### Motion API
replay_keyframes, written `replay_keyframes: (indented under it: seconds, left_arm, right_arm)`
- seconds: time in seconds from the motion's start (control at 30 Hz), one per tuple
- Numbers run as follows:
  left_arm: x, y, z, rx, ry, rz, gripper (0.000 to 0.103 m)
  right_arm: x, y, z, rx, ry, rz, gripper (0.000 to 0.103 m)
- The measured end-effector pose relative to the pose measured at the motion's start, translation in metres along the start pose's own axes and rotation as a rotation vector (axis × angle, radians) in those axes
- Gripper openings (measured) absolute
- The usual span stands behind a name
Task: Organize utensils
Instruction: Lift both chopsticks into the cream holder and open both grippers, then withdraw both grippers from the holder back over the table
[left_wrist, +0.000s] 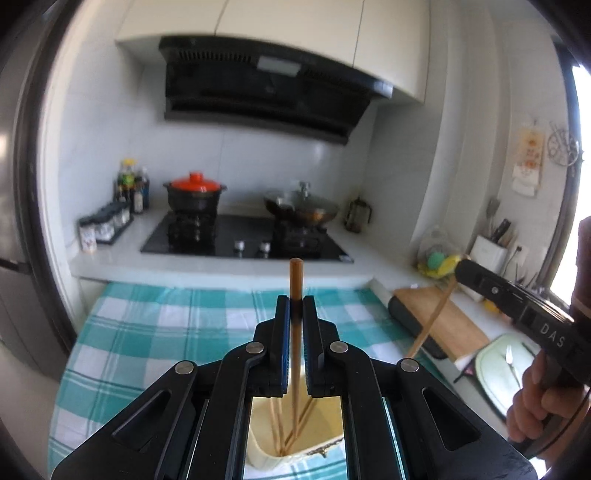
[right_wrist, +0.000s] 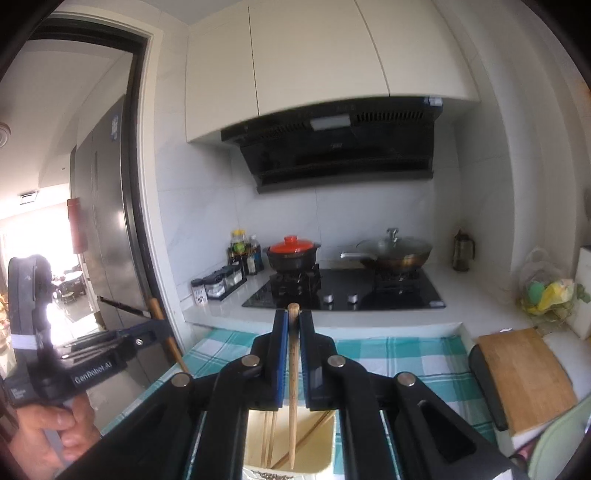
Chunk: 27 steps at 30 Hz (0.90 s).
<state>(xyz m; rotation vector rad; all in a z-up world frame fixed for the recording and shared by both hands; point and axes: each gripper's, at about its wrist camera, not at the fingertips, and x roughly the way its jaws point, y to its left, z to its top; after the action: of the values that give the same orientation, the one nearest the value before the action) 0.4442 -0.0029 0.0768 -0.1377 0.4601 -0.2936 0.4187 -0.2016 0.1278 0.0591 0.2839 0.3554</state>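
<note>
Left wrist view, left gripper (left_wrist: 295, 306) clamped on 1 dark chopstick (left_wrist: 296, 280), right gripper (right_wrist: 293, 321) pinching pale chopstick (right_wrist: 293, 387), over cream holder (right_wrist: 255, 435)

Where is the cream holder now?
In both wrist views the cream holder sits at the bottom centre, on the checked cloth, directly below the chopstick-gripping tools, with more chopsticks inside.

The checked tablecloth (left_wrist: 155, 332) lies bare ahead and to the left, so there is open room to pass there. On the right side, a wooden cutting board (right_wrist: 528, 380) on a dark base blocks the way. Directly below, a cream holder (right_wrist: 255, 454) with chopsticks inside stands near. Behind, the raised counter edge (left_wrist: 221, 275) closes the far side.
</note>
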Motion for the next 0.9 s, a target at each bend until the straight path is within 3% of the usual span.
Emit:
replay_keyframes:
  seconds: [0.13, 0.37, 0.6, 0.63, 0.67, 0.7, 0.73, 0.77, 0.8, 0.9]
  left_arm:
    - [0.044, 0.005, -0.011, -0.012, 0.124, -0.003, 0.004]
    - [0.1, 0.002, -0.033, -0.019, 0.258, 0.005, 0.004]
    - [0.126, -0.004, -0.05, 0.008, 0.321, 0.029, 0.006]
    - [0.127, -0.004, -0.051, 0.006, 0.327, 0.034, 0.01]
    - [0.126, -0.003, -0.052, 0.0, 0.331, 0.033, 0.024]
    - [0.122, -0.003, -0.052, -0.008, 0.328, 0.033, 0.033]
    - [0.117, -0.002, -0.053, -0.012, 0.316, 0.037, 0.048]
    - [0.11, -0.001, -0.053, -0.009, 0.305, 0.042, 0.055]
    - [0.103, 0.0, -0.055, -0.003, 0.3, 0.047, 0.055]
    - [0.078, 0.006, -0.066, 0.008, 0.334, 0.064, 0.06]
  right_arm:
    - [0.054, -0.01, -0.014, 0.036, 0.146, 0.027, 0.006]
    - [0.136, -0.032, -0.051, 0.12, 0.382, 0.051, 0.006]
    - [0.167, -0.039, -0.075, 0.124, 0.456, 0.025, 0.01]
    - [0.17, -0.039, -0.076, 0.125, 0.462, 0.023, 0.01]
    - [0.173, -0.04, -0.077, 0.127, 0.47, 0.016, 0.011]
    - [0.174, -0.041, -0.076, 0.131, 0.475, 0.013, 0.018]
    - [0.173, -0.042, -0.075, 0.137, 0.474, 0.011, 0.024]
    - [0.169, -0.043, -0.074, 0.144, 0.464, 0.007, 0.035]
    - [0.165, -0.044, -0.073, 0.148, 0.455, 0.01, 0.039]
    - [0.142, -0.044, -0.07, 0.134, 0.448, 0.017, 0.039]
